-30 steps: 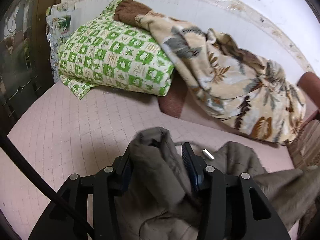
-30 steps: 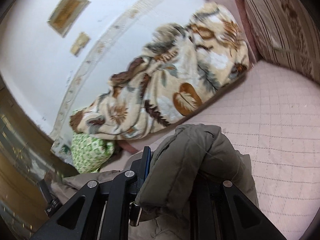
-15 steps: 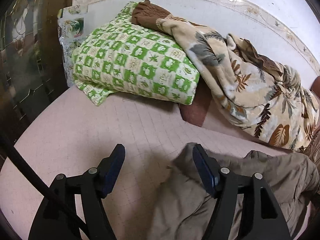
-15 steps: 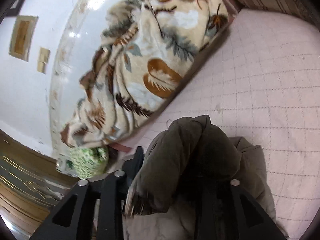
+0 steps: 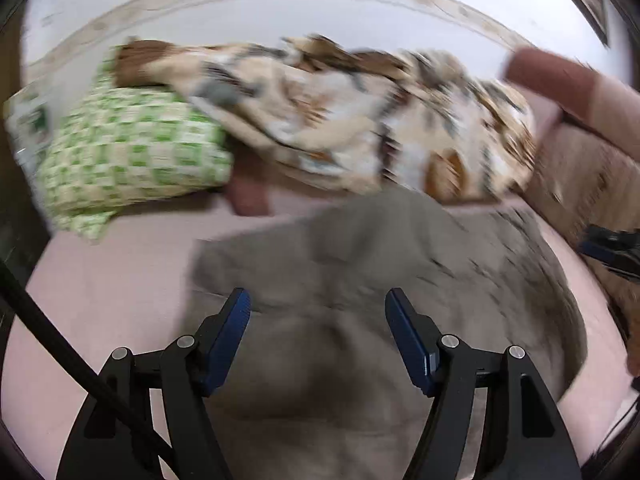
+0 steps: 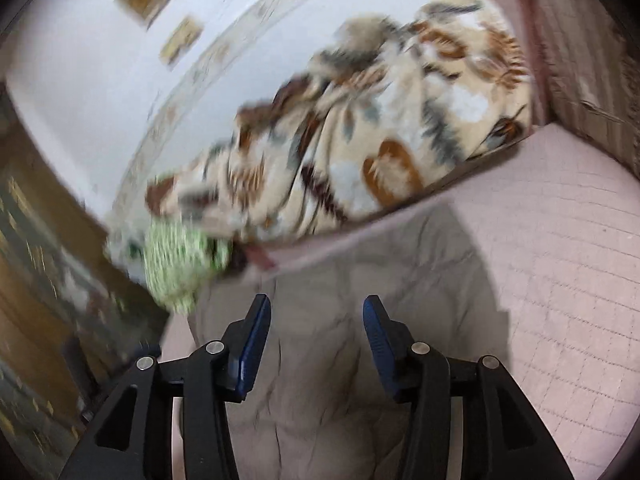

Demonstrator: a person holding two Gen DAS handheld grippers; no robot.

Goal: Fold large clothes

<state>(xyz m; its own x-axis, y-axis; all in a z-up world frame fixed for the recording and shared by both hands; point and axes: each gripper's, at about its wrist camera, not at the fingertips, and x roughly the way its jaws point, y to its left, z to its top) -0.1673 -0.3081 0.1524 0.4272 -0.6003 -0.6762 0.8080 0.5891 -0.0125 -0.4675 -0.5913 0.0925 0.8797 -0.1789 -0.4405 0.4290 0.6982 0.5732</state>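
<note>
- The olive-grey padded garment [image 5: 360, 280] is seen lying on the pink quilted bed [image 6: 560, 280], spread in a broad, fairly flat bundle with its far edge doubled over and rounded; it lies near the foot of the leaf-patterned blanket [image 5: 360, 120].
- No cloth is gripped at this moment: the garment is seen beneath and beyond both sets of jaws, not pinched by either.
- The left gripper [image 5: 318, 340] is held over the near part of the garment, its jaws spread wide with only fabric lying below the gap.
- The right gripper [image 6: 316, 336] is held over the garment's other side; its jaws are opening, and nothing is clamped between the pads.
- One fold is judged to be laid down and let go. How neat the edges are cannot be told, as both views are blurred.
- Further folds are probably left: the bundle still looks wide and puffy, and smoothing or another halving is likely needed.
- Further out, a green checked pillow [image 5: 132, 152] is seen tucked against the blanket, below a white wall [image 5: 280, 12].
</note>
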